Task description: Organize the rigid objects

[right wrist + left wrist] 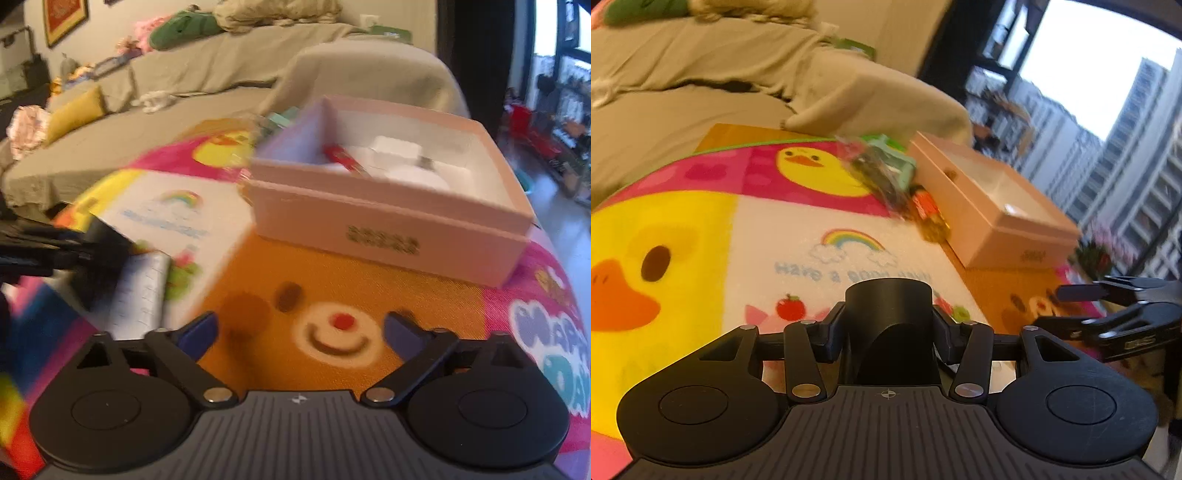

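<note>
My left gripper (888,314) is shut on a black cylindrical object (888,295), held above the cartoon mat (701,229). In the right wrist view the same gripper (92,254) shows at the left with the black object (105,240). My right gripper (299,328) is open and empty over the bear picture; it also shows in the left wrist view (1071,306). An open pink box (388,218) stands ahead of it, holding a red item (340,155) and white items (399,151). The box also shows in the left wrist view (997,206).
A clear packet and a green box (886,166) plus an orange item (927,210) lie beside the pink box. A white ruled block (144,291) lies on the mat. A beige sofa (221,66) stands behind. A window with buildings (1108,129) is to the right.
</note>
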Demonstrator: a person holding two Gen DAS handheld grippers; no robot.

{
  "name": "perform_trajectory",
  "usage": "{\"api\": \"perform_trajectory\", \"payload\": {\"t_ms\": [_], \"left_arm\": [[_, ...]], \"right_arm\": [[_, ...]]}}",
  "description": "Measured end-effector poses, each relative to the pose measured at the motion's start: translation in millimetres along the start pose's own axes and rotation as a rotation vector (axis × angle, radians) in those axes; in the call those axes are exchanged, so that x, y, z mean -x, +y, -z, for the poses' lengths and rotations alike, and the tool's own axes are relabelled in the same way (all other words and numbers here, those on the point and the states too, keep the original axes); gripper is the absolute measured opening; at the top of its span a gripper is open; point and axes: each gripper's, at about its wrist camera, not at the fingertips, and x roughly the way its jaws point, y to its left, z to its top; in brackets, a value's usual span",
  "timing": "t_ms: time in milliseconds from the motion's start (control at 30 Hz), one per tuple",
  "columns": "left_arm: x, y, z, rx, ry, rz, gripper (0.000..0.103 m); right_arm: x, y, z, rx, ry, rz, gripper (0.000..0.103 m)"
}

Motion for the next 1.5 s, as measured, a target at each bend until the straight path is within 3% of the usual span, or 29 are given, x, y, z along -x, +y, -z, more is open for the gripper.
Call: {"api": "perform_trajectory", "payload": {"t_ms": [133, 233, 300, 400, 500, 567, 633, 733, 833, 1033, 1267, 1500], "left_arm": [[-4, 13, -9, 0.029, -0.080, -0.052, 0.052], [-6, 34, -11, 0.136, -0.113, -0.006, 0.052], [-4, 47, -8, 0.204, -0.131, 0.047, 0.052], [-1, 50, -6, 0.224, -0.154, 0.055, 0.052], [1, 48, -5, 0.216, -0.177, 0.050, 0.052], [1, 48, -5, 0.225, -0.182, 0.057, 0.052], [0, 52, -4, 0.242, -0.177, 0.066, 0.052], [0, 56, -4, 0.266, -0.171, 0.076, 0.052], [0, 59, -4, 0.279, -0.175, 0.077, 0.052], [3, 63, -3, 0.305, -0.195, 0.065, 0.052], [7, 69, 1, 0.347, -0.211, 0.063, 0.052], [4, 56, -2, 0.273, -0.181, 0.055, 0.052]], "right_arm": [[22, 15, -56, -0.022, -0.072, -0.022, 0.093], [13, 21, -117, -0.068, -0.074, -0.036, 0.093], [-14, 27, -159, -0.066, -0.047, -0.021, 0.093], [-77, 39, -209, -0.033, 0.011, 0.083, 0.093], [-133, 63, -236, 0.110, 0.023, 0.207, 0.092], [-168, 70, -246, 0.163, 0.072, 0.257, 0.072], [-195, 72, -253, 0.147, 0.158, 0.251, 0.058], [-217, 67, -253, 0.141, 0.213, 0.292, 0.054], [-230, 60, -248, 0.110, 0.284, 0.311, 0.038], [-201, 70, -225, 0.132, 0.301, 0.253, 0.036], [-137, 109, -161, 0.211, 0.358, 0.092, 0.033], [-57, 124, -83, 0.259, 0.340, -0.024, 0.032]]}}
